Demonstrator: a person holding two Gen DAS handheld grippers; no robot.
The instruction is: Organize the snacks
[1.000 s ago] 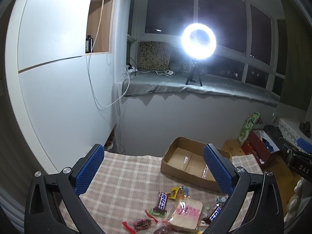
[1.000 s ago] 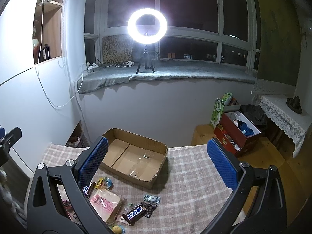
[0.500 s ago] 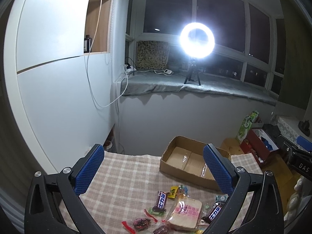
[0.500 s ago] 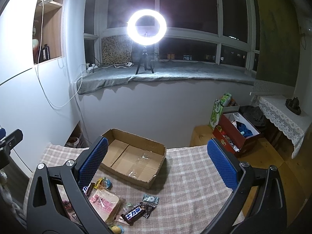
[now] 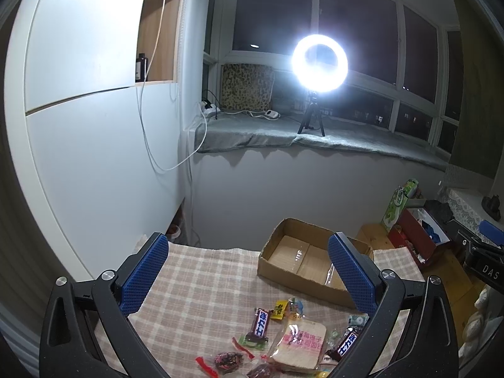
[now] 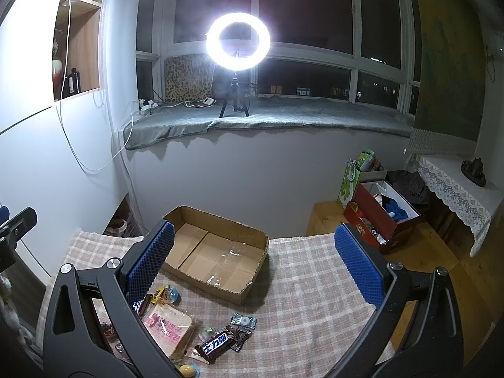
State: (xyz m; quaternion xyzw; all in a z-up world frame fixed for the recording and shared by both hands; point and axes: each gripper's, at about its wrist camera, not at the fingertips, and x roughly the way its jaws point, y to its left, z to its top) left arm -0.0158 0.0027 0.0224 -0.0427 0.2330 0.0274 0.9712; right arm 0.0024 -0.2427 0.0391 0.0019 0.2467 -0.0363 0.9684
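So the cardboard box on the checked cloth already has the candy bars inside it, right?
Not quite. The cardboard box is on the checked cloth, but it is empty. The right wrist view shows the candy bars lying on the cloth in front of it.
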